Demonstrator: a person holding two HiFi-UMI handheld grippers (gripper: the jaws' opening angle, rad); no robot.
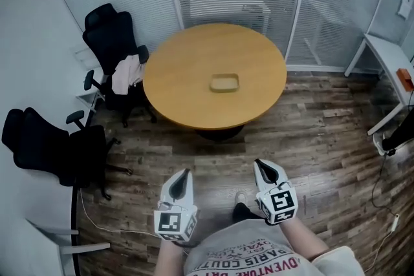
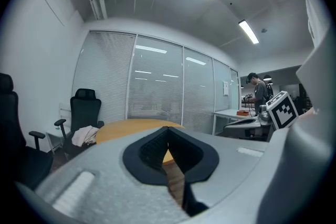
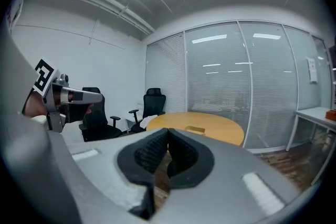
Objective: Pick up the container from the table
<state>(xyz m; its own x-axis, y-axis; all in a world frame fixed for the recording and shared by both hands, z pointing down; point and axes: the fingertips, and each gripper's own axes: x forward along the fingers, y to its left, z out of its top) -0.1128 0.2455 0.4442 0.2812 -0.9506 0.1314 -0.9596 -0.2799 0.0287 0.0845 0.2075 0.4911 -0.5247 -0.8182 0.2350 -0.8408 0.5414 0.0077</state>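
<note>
The container point(image 1: 224, 83) is a shallow tan rectangular tray near the middle of a round wooden table point(image 1: 187, 100). In the head view both grippers hover over the wooden floor, well short of the table's near edge. My left gripper point(image 1: 187, 172) is shut with nothing in it, and so is my right gripper point(image 1: 257, 163). In the right gripper view the container point(image 3: 195, 129) lies on the table point(image 3: 220, 131), far beyond the shut jaws point(image 3: 168, 131). In the left gripper view only the table point(image 2: 126, 126) shows past the shut jaws point(image 2: 168, 129); the container is hidden.
Black office chairs point(image 1: 113, 35) point(image 1: 45, 145) stand left of the table, one with a pale cloth point(image 1: 126, 74) draped on it. A white desk point(image 1: 388, 55) is at the right. Glass walls with blinds close off the back. A person point(image 2: 258, 93) stands at a far desk.
</note>
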